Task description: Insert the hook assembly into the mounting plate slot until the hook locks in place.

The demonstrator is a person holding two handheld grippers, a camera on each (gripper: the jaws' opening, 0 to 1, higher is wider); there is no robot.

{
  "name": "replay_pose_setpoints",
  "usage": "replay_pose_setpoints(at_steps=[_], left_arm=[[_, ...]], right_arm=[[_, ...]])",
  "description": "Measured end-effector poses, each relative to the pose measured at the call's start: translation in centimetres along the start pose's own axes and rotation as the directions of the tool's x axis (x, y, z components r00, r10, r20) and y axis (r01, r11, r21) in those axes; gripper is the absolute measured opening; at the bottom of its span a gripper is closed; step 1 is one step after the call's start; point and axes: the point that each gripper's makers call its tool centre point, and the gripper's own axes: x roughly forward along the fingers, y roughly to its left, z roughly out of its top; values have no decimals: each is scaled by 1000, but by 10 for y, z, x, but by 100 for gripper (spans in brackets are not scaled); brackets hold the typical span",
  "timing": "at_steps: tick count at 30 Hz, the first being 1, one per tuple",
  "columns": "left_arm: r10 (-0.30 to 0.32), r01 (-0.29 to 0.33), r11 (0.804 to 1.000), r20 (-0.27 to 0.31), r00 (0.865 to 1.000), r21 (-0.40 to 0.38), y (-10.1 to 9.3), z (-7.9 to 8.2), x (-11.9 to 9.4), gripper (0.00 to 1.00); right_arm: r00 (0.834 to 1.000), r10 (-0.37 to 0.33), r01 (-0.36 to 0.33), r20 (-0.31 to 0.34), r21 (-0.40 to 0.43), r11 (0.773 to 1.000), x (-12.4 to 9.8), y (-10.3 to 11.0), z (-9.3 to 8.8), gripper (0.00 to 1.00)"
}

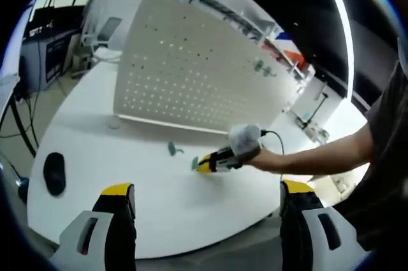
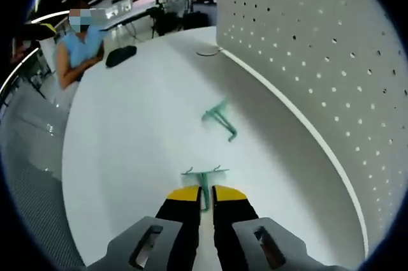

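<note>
So the mounting plate [image 1: 191, 73] is a big white pegboard full of small round holes, standing up on the white table [image 1: 140, 188] and leaning back a bit. Two green hooks [image 1: 263, 67] are already hanging on it, up near one end. Another green hook [image 2: 221, 119] is lying loose on the table, flat on its side, a little way in front of the board's bottom edge. The last hook [image 2: 204, 180], same thin green wire kind with a crossbar, sits low against the table, pinched between the tips of the right hand-held gripper [image 2: 206, 196].
</note>
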Motion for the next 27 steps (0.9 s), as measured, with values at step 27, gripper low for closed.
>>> replay_pose_setpoints(at_steps=[27], left_arm=[[-27,25,998,40,999,51,-12,14,-2,97]], right_arm=[[991,-84,70,105,131,989,-56,-18,36,1]])
